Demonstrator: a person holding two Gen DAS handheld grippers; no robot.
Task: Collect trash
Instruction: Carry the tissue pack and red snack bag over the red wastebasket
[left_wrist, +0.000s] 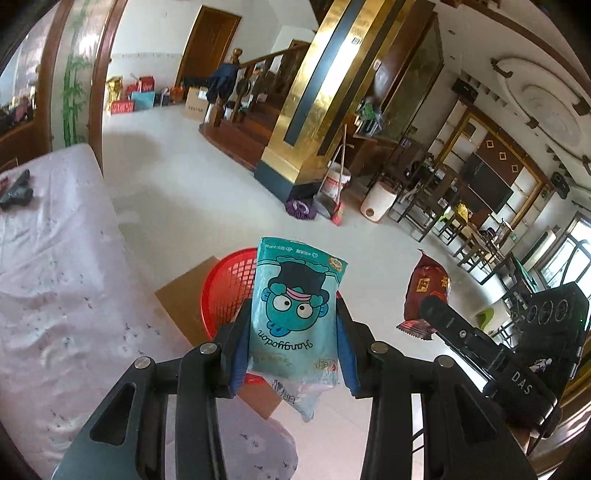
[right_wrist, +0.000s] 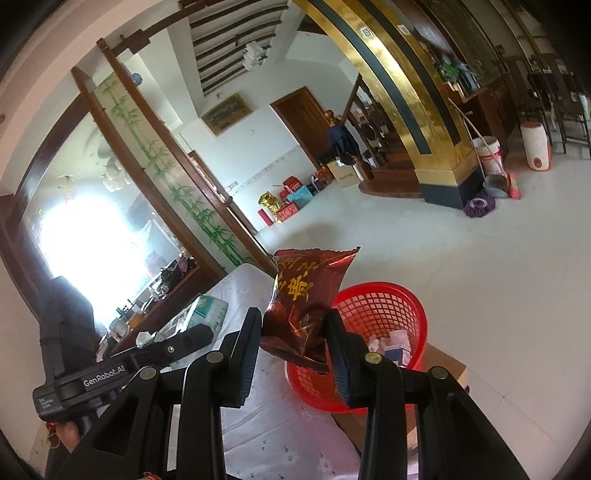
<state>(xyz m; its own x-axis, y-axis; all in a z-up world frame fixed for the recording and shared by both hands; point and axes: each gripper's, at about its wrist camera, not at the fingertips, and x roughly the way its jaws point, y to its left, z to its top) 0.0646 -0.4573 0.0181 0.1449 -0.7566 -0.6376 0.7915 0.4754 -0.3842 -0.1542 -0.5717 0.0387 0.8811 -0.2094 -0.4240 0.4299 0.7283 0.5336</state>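
My left gripper (left_wrist: 292, 339) is shut on a teal tissue pack (left_wrist: 295, 306) with a cartoon face, held in the air above the near rim of a red mesh basket (left_wrist: 225, 291). My right gripper (right_wrist: 293, 338) is shut on a dark red snack wrapper (right_wrist: 308, 295), held just left of the red basket (right_wrist: 384, 310). The basket holds some paper scraps (right_wrist: 391, 343). The wrapper (left_wrist: 424, 291) and the right gripper also show at the right of the left wrist view. The tissue pack (right_wrist: 210, 312) and the left gripper show at the left of the right wrist view.
The basket stands on a brown cardboard sheet (left_wrist: 181, 306) on the white floor, beside a table with a pale pink cloth (left_wrist: 55, 258). A dark object (left_wrist: 16, 190) lies on the cloth. A gold pillar (left_wrist: 314, 110), buckets and a broom (left_wrist: 338, 192) stand further off.
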